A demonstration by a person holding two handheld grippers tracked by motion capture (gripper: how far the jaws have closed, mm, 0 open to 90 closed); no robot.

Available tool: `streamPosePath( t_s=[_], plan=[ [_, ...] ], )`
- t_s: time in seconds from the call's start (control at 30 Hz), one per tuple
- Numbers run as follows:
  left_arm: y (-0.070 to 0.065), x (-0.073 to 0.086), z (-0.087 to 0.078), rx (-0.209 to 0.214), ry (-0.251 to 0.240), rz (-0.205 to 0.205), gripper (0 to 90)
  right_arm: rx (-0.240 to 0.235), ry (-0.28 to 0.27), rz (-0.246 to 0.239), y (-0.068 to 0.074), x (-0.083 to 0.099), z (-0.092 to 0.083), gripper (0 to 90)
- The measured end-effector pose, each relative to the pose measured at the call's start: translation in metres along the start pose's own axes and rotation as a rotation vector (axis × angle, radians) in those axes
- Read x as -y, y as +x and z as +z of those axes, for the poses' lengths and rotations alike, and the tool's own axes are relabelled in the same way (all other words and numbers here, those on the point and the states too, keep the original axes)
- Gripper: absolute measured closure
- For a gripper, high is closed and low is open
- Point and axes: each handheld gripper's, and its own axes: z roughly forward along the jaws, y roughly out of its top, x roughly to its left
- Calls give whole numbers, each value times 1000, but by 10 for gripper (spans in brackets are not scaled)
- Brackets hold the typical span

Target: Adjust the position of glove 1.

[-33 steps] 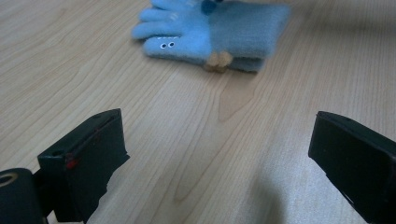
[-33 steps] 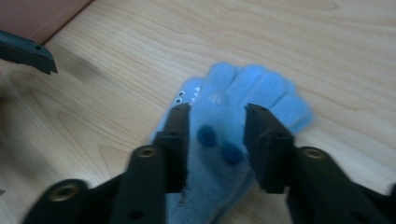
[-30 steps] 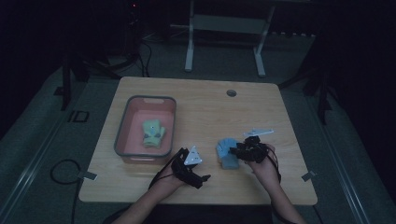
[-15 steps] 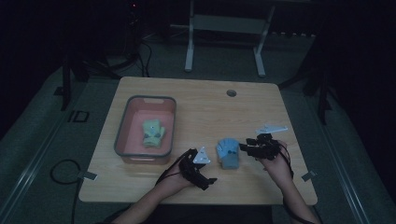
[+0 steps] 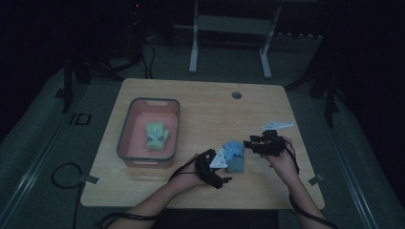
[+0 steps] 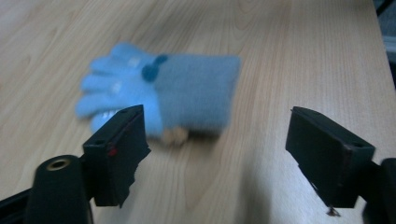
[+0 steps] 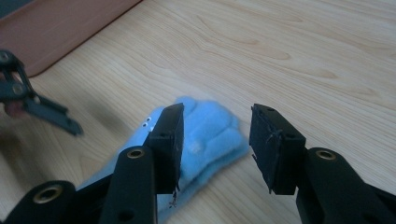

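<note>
Two grippers flank the blue glove [image 5: 234,155] lying flat on the table [image 5: 205,102] | left gripper [image 6: 219,149] just narrowing, empty | right gripper [image 7: 215,140] apart, empty over glove fingers | step: grasping | next: close on fabric, carry to bin [image 5: 125,138].

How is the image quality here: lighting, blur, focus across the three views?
High view: dim and underexposed, the room nearly black, though the blue glove and pink bin stay readable. Left gripper view: bright, but the glove is smeared by motion blur or soft focus, and the wood grain is soft. Right gripper view: well lit, grain sharp; the other gripper at the left edge is blurred.
</note>
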Motion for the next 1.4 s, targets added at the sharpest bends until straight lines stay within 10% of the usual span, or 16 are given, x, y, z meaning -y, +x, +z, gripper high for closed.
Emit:
streamPosePath(
  t_s=[0.17,0.7,1.1,1.4],
  plan=[
    [-2,-10,12,4,7,82,329,-16,12,13,-1,-4,11,546],
    [2,-14,47,-29,95,164,402,-27,118,74,-13,11,56,441],
    [5,-20,52,-47,130,154,638,18,155,56,-10,18,64,391],
    [15,-20,50,10,136,119,735,-84,171,38,-8,16,67,615]
  ],
)
